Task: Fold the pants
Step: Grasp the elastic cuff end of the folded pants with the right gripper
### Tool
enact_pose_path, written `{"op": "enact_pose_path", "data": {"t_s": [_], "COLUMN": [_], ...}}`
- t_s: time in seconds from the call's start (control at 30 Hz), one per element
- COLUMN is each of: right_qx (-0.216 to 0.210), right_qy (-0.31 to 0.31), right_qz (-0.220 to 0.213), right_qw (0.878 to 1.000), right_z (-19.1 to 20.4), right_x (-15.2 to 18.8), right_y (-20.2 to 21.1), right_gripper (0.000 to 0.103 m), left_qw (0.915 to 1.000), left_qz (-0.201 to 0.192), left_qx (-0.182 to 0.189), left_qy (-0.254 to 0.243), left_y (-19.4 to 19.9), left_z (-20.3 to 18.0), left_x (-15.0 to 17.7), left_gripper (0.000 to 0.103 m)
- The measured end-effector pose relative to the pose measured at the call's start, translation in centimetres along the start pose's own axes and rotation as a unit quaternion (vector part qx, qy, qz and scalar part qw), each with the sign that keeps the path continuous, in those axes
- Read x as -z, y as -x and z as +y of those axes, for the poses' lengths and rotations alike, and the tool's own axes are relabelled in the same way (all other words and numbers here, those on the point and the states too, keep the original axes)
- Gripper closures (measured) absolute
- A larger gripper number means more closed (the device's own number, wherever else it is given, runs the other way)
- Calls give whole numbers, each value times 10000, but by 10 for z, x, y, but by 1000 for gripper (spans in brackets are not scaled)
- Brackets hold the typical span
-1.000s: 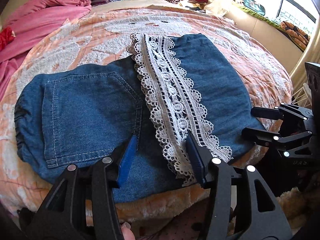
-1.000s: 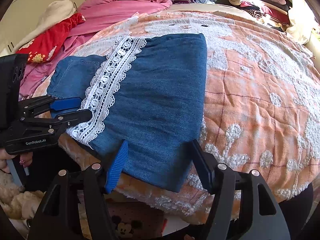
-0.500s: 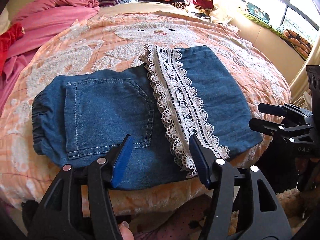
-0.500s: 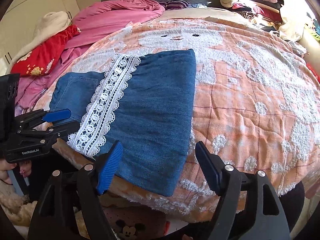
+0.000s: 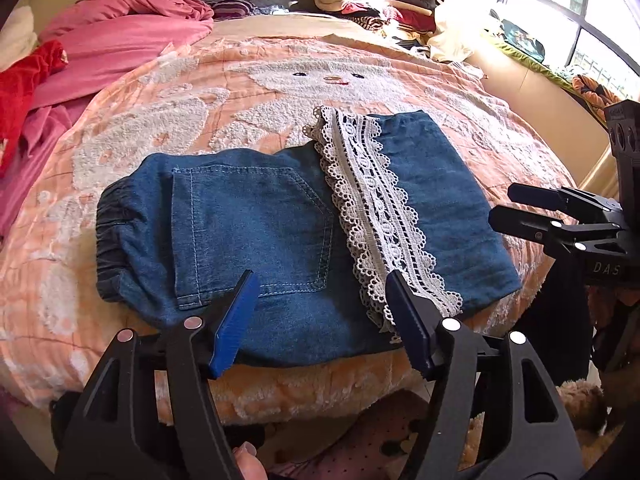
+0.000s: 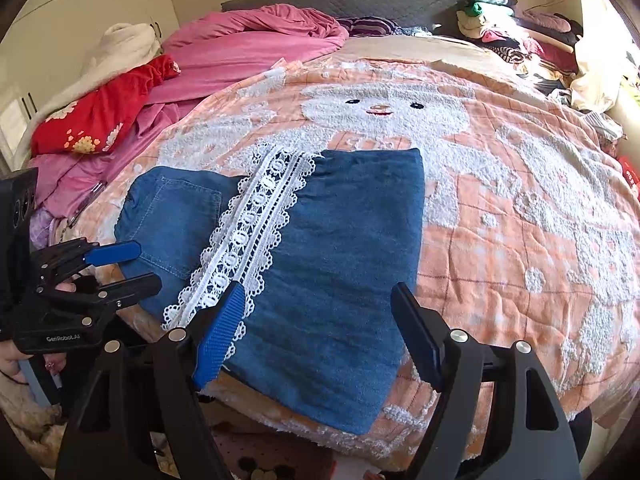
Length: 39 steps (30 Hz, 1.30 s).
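Pink sheets (image 5: 120, 36) and clothes pile (image 5: 372, 0) far across bed (image 5: 280, 76), folded pants (image 5: 256, 240) near edge, left tongs (image 5: 320, 312) and right tongs (image 6: 316, 328) both released, hovering just short.

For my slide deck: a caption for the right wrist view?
Open right gripper above folded denim pants with lace trim on a peach blanket.

pants (image 5: 256, 236) | blue denim, white lace hem | folded flat | bed edge
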State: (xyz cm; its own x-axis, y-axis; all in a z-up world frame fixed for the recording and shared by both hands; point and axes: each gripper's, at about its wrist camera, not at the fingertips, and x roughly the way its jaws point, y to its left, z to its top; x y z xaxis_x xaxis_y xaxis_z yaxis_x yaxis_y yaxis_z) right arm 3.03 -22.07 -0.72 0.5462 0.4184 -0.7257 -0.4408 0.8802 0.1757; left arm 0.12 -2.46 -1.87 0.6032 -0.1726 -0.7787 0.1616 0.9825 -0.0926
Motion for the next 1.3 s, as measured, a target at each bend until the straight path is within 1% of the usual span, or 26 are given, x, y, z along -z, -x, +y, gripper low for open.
{"op": "enact_pose_path", "data": {"t_s": [0.1,0.17,0.27,0.33,0.47,0.67,0.7,0.83,0.87,1.0,1.13,1.23,1.3], "right_qx": [-52,-170,-249,-393,-464,-658,-598,-604,-586,-589,-927,-1049,-1156], "right_qy": [153,278,483,616,791,838,843,840,875,877,560,595,646], "right_qz": [-19,-6,11,-56,-45,361,429,814,835,821,484,283,233], "right_qw": [9999,9995,9985,9973,9958,9937,9937,9913,9909,9910,9929,9923,9909], "right_z": [8,15,29,39,51,56,55,53,53,57,54,60,65], "right_x": [-14,-25,-43,-53,-72,-95,-97,-96,-94,-96,-108,-119,-125], "right_y": [-7,-14,-26,-33,-52,-99,-107,-145,-149,-144,-114,-96,-89], "right_gripper": [29,29,29,29,29,29,29,27,27,26,26,26,26], "left_qw": [9999,9998,9992,9987,9971,9946,9942,9929,9925,9912,9897,9884,9873], "left_qz": [-30,-62,-72,-70,-95,-111,-118,-153,-156,-156,-201,-241,-262], "left_qx": [-63,-141,-275,-327,-455,-581,-600,-627,-619,-635,-638,-714,-750], "left_qy": [81,137,279,397,596,849,879,1002,1043,1149,1263,1316,1376], "left_y": [5,9,13,17,24,29,29,31,32,33,37,40,43], "left_z": [6,12,24,33,51,73,76,84,85,89,94,99,103], "left_x": [2,4,8,11,17,23,24,24,24,23,22,21,21], "left_gripper": [44,43,41,40,39,38,37,35,35,33,30,30,29]}}
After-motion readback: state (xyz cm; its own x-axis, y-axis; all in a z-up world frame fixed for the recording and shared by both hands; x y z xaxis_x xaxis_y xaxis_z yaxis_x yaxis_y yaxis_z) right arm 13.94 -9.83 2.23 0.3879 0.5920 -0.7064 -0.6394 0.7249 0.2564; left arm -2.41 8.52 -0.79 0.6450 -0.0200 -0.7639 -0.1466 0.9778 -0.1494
